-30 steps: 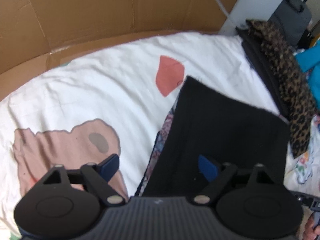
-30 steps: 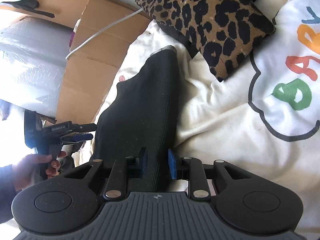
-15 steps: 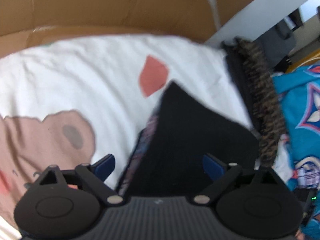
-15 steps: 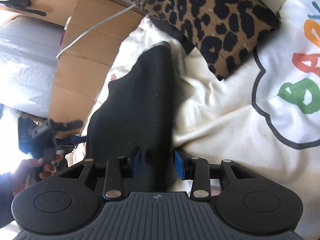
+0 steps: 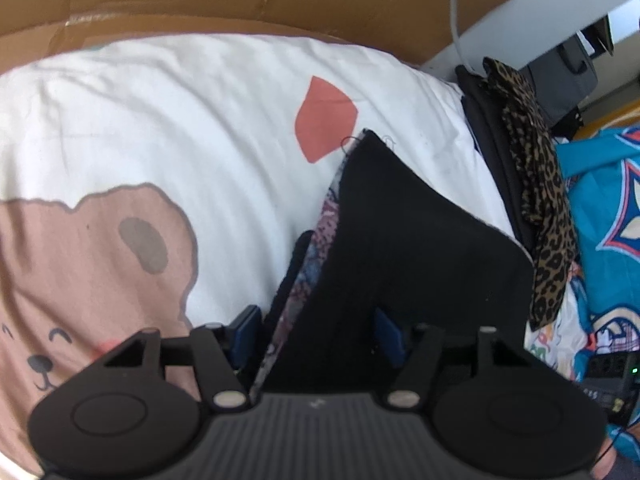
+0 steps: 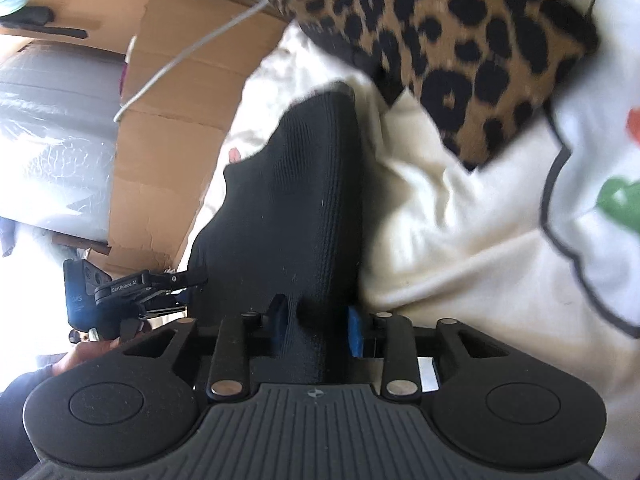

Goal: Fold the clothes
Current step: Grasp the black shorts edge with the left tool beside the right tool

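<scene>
"GenRobot.AI" stands on the left claw.

Brightness: both views are brightly lit by daylight.
Glare: the far left of the right wrist view is blown out to white.
Blur: the leopard cushion is smeared by motion.
Distortion: straight edges are bent near the dark fisheye corners.
Detail: the black garment is rendered nearly featureless.

Black garment hides left tongs' tips; leopard cushion blurred.
</scene>
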Available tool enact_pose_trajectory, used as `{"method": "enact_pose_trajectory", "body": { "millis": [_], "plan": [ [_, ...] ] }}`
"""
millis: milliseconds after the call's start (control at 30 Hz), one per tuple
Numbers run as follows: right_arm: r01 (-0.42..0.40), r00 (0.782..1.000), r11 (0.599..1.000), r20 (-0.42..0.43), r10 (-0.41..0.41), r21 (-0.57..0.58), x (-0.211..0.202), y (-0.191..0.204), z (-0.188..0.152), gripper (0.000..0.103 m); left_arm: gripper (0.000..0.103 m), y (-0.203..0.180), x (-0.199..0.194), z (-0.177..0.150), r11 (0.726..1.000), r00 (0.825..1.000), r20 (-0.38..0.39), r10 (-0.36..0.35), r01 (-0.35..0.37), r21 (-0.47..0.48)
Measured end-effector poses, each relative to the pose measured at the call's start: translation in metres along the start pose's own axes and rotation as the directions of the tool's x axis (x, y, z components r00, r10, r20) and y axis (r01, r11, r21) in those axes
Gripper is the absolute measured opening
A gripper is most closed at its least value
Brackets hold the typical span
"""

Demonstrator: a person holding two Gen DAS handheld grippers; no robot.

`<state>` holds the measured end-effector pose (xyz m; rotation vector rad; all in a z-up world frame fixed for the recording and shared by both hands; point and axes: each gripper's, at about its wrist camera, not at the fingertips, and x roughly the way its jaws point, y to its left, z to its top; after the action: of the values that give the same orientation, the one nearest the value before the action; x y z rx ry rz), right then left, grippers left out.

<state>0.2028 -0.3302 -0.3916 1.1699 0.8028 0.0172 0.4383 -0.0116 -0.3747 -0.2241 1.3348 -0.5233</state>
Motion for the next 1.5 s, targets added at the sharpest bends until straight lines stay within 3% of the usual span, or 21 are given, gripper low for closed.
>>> {"method": "enact_pose_trajectory", "body": {
  "millis": [67, 100, 133, 300, 733, 867, 933, 1000, 1067, 1133, 1300, 1333, 1400, 1500],
  "plan": [
    [-0.013, 0.999, 1.0, -0.031, 0.013, 0.002, 0.006, 0.0, -0.005, 0.027, 0.066, 0.0, 0.002, -0.001, 1.0, 1.0, -0.002, -0.004, 0.004, 0.007],
    [-0.019, 0.999, 1.0, -0.042, 0.019, -0.006, 0.006, 0.002, -0.007, 0.009, 0.064, 0.001, 0.002, -0.001, 1.0, 1.0, -0.007, -0.006, 0.006, 0.005],
    [-0.024, 0.999, 1.0, -0.045, 0.023, -0.017, 0.006, 0.003, -0.008, 0.006, 0.064, 0.001, 0.002, -0.001, 1.0, 1.0, -0.013, -0.008, 0.008, 0.002],
    [-0.044, 0.999, 0.999, -0.017, 0.044, -0.002, -0.006, 0.005, -0.003, 0.006, 0.055, -0.005, 0.003, 0.001, 1.0, 0.999, -0.051, -0.002, 0.004, 0.026],
    [0.031, 0.999, 0.999, 0.013, -0.03, -0.023, -0.045, 0.006, 0.029, 0.006, 0.05, -0.03, 0.005, -0.034, 0.992, 0.993, -0.099, -0.065, 0.054, -0.11],
    [0.052, 0.999, 0.998, 0.011, -0.052, -0.023, -0.053, -0.001, 0.035, 0.006, 0.048, -0.04, 0.003, -0.038, 0.995, 0.991, -0.112, -0.077, 0.069, -0.072],
    [0.058, 0.998, 0.998, 0.009, -0.058, -0.022, -0.053, -0.004, 0.035, 0.01, 0.052, -0.042, 0.003, -0.037, 0.997, 0.993, -0.1, -0.06, 0.056, -0.045],
    [0.072, 0.997, 0.997, 0.015, -0.072, -0.021, -0.051, -0.005, 0.034, 0.012, 0.066, -0.041, 0.006, -0.035, 0.999, 0.995, -0.093, -0.033, 0.029, -0.047],
    [0.077, 0.997, 0.997, 0.013, -0.077, -0.024, -0.049, -0.005, 0.033, 0.018, 0.07, -0.039, 0.011, -0.031, 0.998, 0.994, -0.104, -0.043, 0.038, -0.052],
    [0.075, 0.997, 0.997, 0.008, -0.074, -0.029, -0.047, -0.005, 0.034, 0.025, 0.074, -0.037, 0.018, -0.028, 0.997, 0.992, -0.114, -0.062, 0.057, -0.049],
    [0.07, 0.998, 0.997, -0.001, -0.071, -0.038, -0.04, -0.006, 0.039, 0.026, 0.084, -0.029, 0.023, -0.024, 0.988, 0.985, -0.095, -0.144, 0.138, -0.065],
    [0.07, 0.998, 0.997, -0.002, -0.07, -0.041, -0.037, -0.004, 0.04, 0.026, 0.083, -0.027, 0.022, -0.024, 0.985, 0.983, -0.089, -0.161, 0.155, -0.071],
    [0.07, 0.998, 0.996, -0.002, -0.07, -0.053, -0.035, -0.002, 0.041, 0.026, 0.065, -0.023, 0.021, -0.025, 0.973, 0.974, -0.08, -0.213, 0.204, -0.109],
    [0.061, 0.998, 0.996, 0.013, -0.06, -0.067, -0.037, 0.0, 0.044, 0.026, 0.065, -0.017, 0.017, -0.027, 0.944, 0.952, -0.066, -0.298, 0.283, -0.172]
  ]
}}
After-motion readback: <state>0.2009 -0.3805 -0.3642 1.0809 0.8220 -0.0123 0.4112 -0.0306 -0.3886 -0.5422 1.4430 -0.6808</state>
